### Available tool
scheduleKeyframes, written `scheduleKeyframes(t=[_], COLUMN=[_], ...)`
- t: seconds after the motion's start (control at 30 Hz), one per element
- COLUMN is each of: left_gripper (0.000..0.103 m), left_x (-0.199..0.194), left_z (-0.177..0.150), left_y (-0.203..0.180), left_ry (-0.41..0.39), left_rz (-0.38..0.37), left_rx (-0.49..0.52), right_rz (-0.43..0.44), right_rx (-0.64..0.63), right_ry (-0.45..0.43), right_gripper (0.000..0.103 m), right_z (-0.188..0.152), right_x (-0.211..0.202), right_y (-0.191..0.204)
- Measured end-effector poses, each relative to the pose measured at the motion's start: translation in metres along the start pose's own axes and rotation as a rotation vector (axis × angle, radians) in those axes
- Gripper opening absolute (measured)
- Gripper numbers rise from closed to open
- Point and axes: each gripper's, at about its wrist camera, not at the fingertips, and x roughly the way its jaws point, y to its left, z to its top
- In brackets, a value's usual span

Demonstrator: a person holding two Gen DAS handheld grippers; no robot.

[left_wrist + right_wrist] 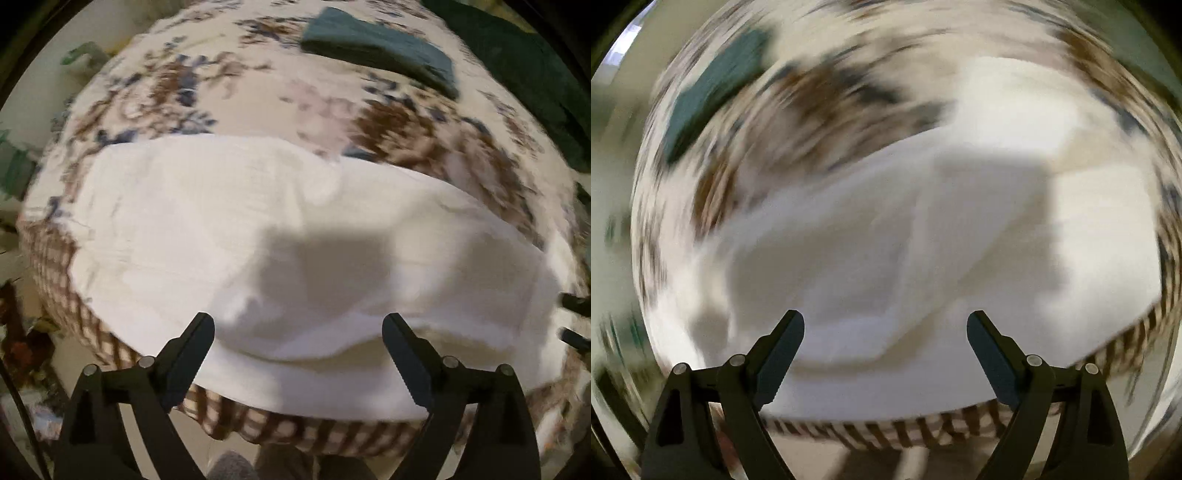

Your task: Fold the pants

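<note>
A: How do the fingers stand?

B: The left gripper (298,330) has its black fingers (192,350) spread wide, nothing between the pads; they hang over the white pants (258,221) without pinching them. The right gripper (885,328) is spread just as wide and also holds nothing.

A: And the pants, where are they against the fingers?

B: In the left wrist view they lie directly beyond the fingertips, along the near edge of the bed (258,428), a broad band stretching toward both sides. A rounded fold of cloth bulges between the two fingers, with the gripper's shadow across it. The right wrist view shows the same white cloth (849,240) beneath and beyond its fingertips, in overlapping layers; that view is heavily smeared, so whether the tips touch the fabric I cannot tell.

A: Materials?

B: The pants are a soft, matte, slightly crinkled weave. The bedcover has a brown check border at the near edge and brown and blue flowers (177,81) on cream further in. Toward the far edge lies a folded teal cloth (380,44), flat and rectangular, well apart from the pants, and a dark green fabric (524,85) lies at the far right corner
</note>
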Motion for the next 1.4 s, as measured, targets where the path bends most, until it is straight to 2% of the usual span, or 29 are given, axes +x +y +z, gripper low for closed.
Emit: scheduleKeyframes(t=[0.13,0.17,0.27,0.33,0.37,0.4,0.47,0.53,0.6,0.63,0.7,0.77,0.83,0.9,0.97,1.0,1.03,1.07,1.1,1.17,1.2,1.23,1.27,1.3,1.37,1.4], left_gripper=[0.093,0.093,0.093,0.093,0.093,0.093,0.093,0.093,0.093,0.093,0.093,0.093,0.093,0.093,0.093,0.093,0.093,0.093,0.093,0.093,0.093,0.093,0.093,0.093,0.093,0.093], left_x=[0.021,0.032,0.041,0.042,0.043,0.042,0.039,0.034,0.033,0.032,0.034,0.035,0.035,0.033,0.031,0.029,0.027,0.027,0.025,0.025,0.025,0.025,0.024,0.023,0.020,0.017], left_z=[0.006,0.006,-0.003,-0.010,-0.013,-0.015,-0.020,-0.024,-0.027,-0.029,-0.031,-0.032,-0.034,-0.037,-0.040,-0.041,-0.042,-0.042,-0.043,-0.045,-0.046,-0.046,-0.045,-0.045,-0.045,-0.045], left_y=[0.003,0.001,0.001,0.000,-0.002,-0.004,-0.005,-0.010,-0.013,-0.015,-0.018,-0.018,-0.019,-0.020,-0.020,-0.020,-0.021,-0.021,-0.023,-0.027,-0.028,-0.030,-0.030,-0.030,-0.031,-0.031], left_ry=[0.003,0.013,0.050,0.065,0.070,0.071,0.071,0.070,0.068,0.068,0.066,0.065,0.069,0.073,0.074,0.074,0.071,0.069,0.065,0.059,0.057,0.054,0.052,0.049,0.041,0.034], left_rz=[0.105,0.113,0.122,0.135,0.138,0.147,0.157,0.167,0.172,0.172,0.179,0.188,0.188,0.191,0.198,0.202,0.204,0.207,0.215,0.225,0.230,0.225,0.227,0.226,0.216,0.207], left_rx=[-0.051,-0.057,-0.064,-0.050,-0.034,-0.022,0.002,0.019,0.034,0.034,0.032,0.016,-0.004,-0.029,-0.040,-0.041,-0.037,-0.032,-0.021,0.004,0.012,0.016,0.020,0.020,0.014,0.011], right_rz=[-0.049,-0.032,-0.125,-0.226,-0.233,-0.192,-0.166,-0.095,0.022,0.091,0.180,0.234,0.251,0.216,0.169,0.116,0.070,0.029,-0.025,-0.145,-0.243,-0.317,-0.352,-0.348,-0.202,-0.167], right_rx=[0.109,0.088,-0.013,-0.064,-0.045,0.014,0.124,0.253,0.373,0.411,0.458,0.479,0.464,0.420,0.339,0.276,0.231,0.187,0.117,-0.028,-0.128,-0.178,-0.179,-0.141,0.067,0.160], right_ry=[-0.001,0.020,0.056,0.014,-0.014,-0.044,-0.049,-0.017,0.033,0.028,0.002,-0.034,-0.031,-0.041,-0.078,-0.115,-0.137,-0.153,-0.174,-0.162,-0.141,-0.139,-0.145,-0.158,-0.217,-0.239], right_gripper=[0.092,0.092,0.091,0.056,0.034,0.027,0.027,0.027,0.032,0.034,0.054,0.056,0.056,0.056,0.056,0.057,0.060,0.067,0.067,0.067,0.065,0.058,0.025,0.013,0.010,0.010], right_z=[0.050,0.057,0.066,0.054,0.046,0.034,0.012,-0.019,-0.050,-0.061,-0.071,-0.079,-0.074,-0.065,-0.062,-0.070,-0.053,-0.045,-0.049,-0.017,-0.018,-0.003,-0.003,-0.007,-0.018,-0.027], right_x=[0.020,0.030,0.054,0.048,0.040,0.025,0.007,-0.002,-0.005,-0.007,-0.009,-0.010,-0.008,-0.006,-0.020,-0.033,-0.041,-0.045,-0.049,-0.035,-0.024,-0.011,-0.010,-0.015,-0.044,-0.056], right_y=[-0.023,-0.020,-0.011,-0.013,-0.021,-0.040,-0.079,-0.119,-0.152,-0.166,-0.182,-0.194,-0.197,-0.205,-0.194,-0.184,-0.180,-0.161,-0.147,-0.108,-0.091,-0.072,-0.073,-0.080,-0.122,-0.143])
